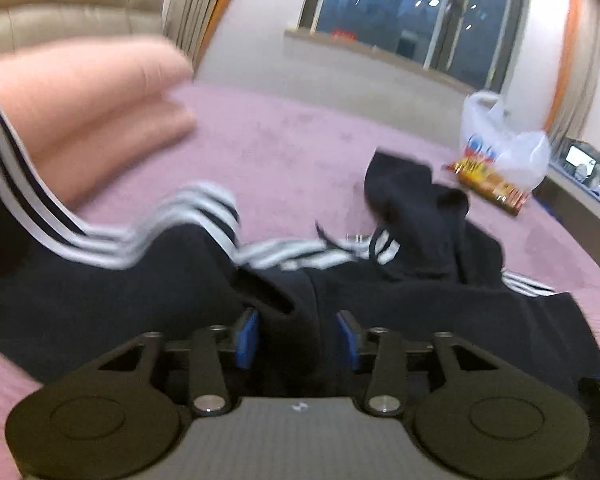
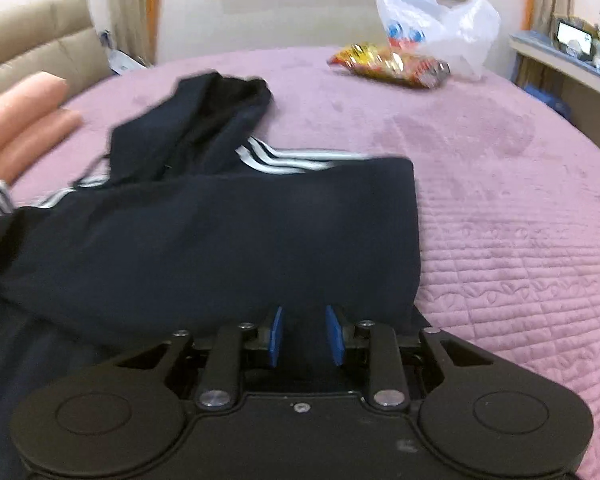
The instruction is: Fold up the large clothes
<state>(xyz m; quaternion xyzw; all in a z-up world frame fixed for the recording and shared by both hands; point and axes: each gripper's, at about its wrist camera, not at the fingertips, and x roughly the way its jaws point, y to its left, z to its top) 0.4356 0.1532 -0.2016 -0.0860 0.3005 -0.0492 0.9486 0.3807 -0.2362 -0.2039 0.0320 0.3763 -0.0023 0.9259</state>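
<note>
A dark navy hooded jacket [image 1: 180, 288] with white sleeve stripes lies spread on a pink quilted bed [image 1: 284, 148]. Its hood [image 1: 412, 216] sits bunched at the far side. My left gripper [image 1: 298, 336] is shut on a thick fold of the jacket's near edge, cloth filling the gap between the blue pads [image 1: 247, 336]. In the right wrist view the jacket [image 2: 220, 236] lies folded over, its hood [image 2: 204, 120] behind. My right gripper [image 2: 304, 332] is shut on the jacket's near hem, by its right corner.
A folded pink blanket [image 1: 100, 120] lies at the left by a beige headboard [image 1: 60, 8]. A white plastic bag [image 2: 436, 24] and a snack packet [image 2: 388, 64] lie at the bed's far side. A shelf [image 2: 572, 64] runs along the right wall.
</note>
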